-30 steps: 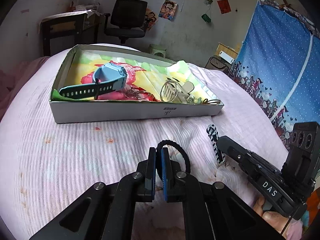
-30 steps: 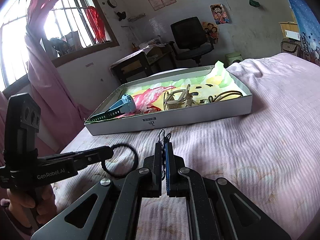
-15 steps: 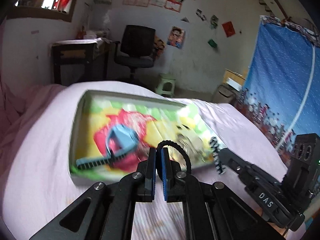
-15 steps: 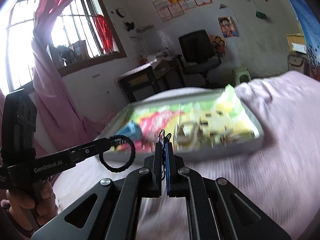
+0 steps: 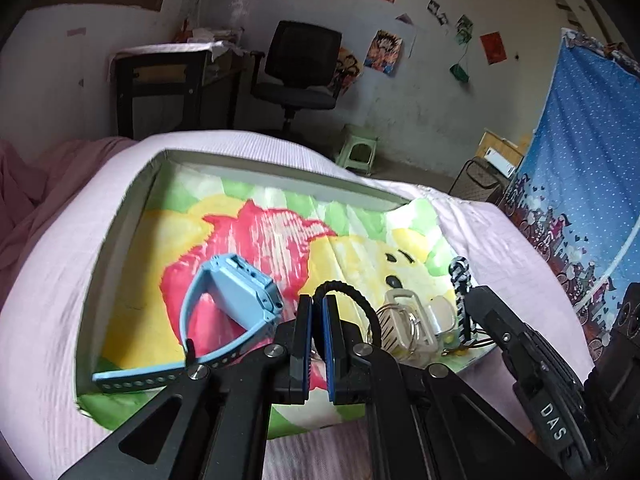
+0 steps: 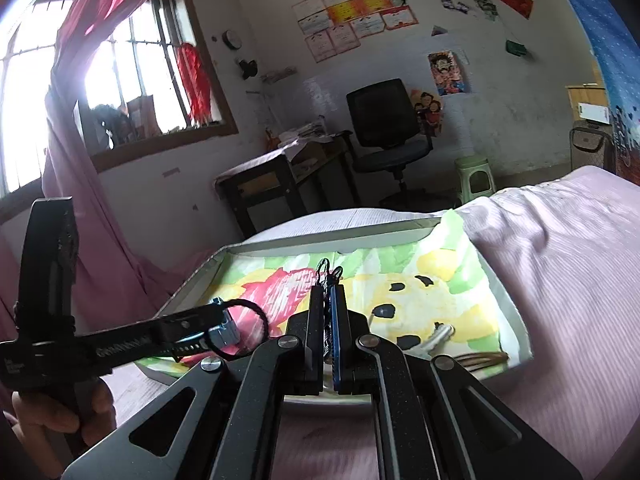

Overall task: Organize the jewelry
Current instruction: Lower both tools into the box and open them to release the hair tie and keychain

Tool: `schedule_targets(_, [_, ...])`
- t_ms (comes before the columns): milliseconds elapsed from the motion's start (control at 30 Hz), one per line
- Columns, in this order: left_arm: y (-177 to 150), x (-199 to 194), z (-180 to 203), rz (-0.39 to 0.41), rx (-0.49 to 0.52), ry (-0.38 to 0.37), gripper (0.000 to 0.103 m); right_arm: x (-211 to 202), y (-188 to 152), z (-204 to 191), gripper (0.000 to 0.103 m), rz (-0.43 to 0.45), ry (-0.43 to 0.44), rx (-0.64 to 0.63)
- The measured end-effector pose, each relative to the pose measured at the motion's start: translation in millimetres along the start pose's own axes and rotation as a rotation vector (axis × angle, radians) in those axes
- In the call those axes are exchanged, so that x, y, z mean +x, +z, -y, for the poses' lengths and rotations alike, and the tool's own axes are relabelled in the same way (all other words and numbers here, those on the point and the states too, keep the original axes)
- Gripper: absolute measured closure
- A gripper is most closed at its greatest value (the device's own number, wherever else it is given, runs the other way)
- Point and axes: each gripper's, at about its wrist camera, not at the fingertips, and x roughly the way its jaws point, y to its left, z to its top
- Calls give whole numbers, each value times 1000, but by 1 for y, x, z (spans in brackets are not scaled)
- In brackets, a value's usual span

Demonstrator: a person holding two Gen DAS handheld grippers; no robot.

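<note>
A shallow white box [image 5: 120,220] lined with bright cartoon paper lies on the pink bed. In it are a blue watch [image 5: 236,300] and some clear and metal rings [image 5: 404,324]. My left gripper [image 5: 318,308] hovers over the box's near part, shut on a black braided loop [image 5: 352,296]. My right gripper [image 5: 474,300] comes in from the right, shut on a black-and-white braided cord [image 5: 460,276]. In the right wrist view that gripper [image 6: 329,292] pinches the cord [image 6: 328,270] above the box [image 6: 360,236], and the left gripper [image 6: 218,316] holds the loop [image 6: 248,328] beside it.
The pink bedsheet [image 6: 560,280] surrounds the box. Beyond the bed stand a black office chair [image 5: 300,64], a dark desk [image 5: 168,80] and a green stool [image 5: 358,148]. A blue curtain [image 5: 592,160] hangs at the right. A hand [image 6: 60,412] grips the left tool.
Both grippers have moved forward and a little up, from in front of the box's near wall to above its inside. Each still holds its piece.
</note>
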Motion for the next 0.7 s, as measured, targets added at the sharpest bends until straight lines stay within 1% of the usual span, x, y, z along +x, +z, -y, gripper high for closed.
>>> schedule_targets(100, [-2,6,-4,-26,-12,6,97,11,-3,0,100,-43,1,4])
schedule_targets(267, [-7,12,-16,-74,-69,-21,97,20,-11,7,100,-84,-4,30])
schedule_targets(500, [-9,10,-14,-70,-51,-23,97,26,-21,4,100,-115,-17,20])
schedule_targets(700, [-11,0,-20,-44,-64,-53,96,22,-21,11,99,-112,-17,41])
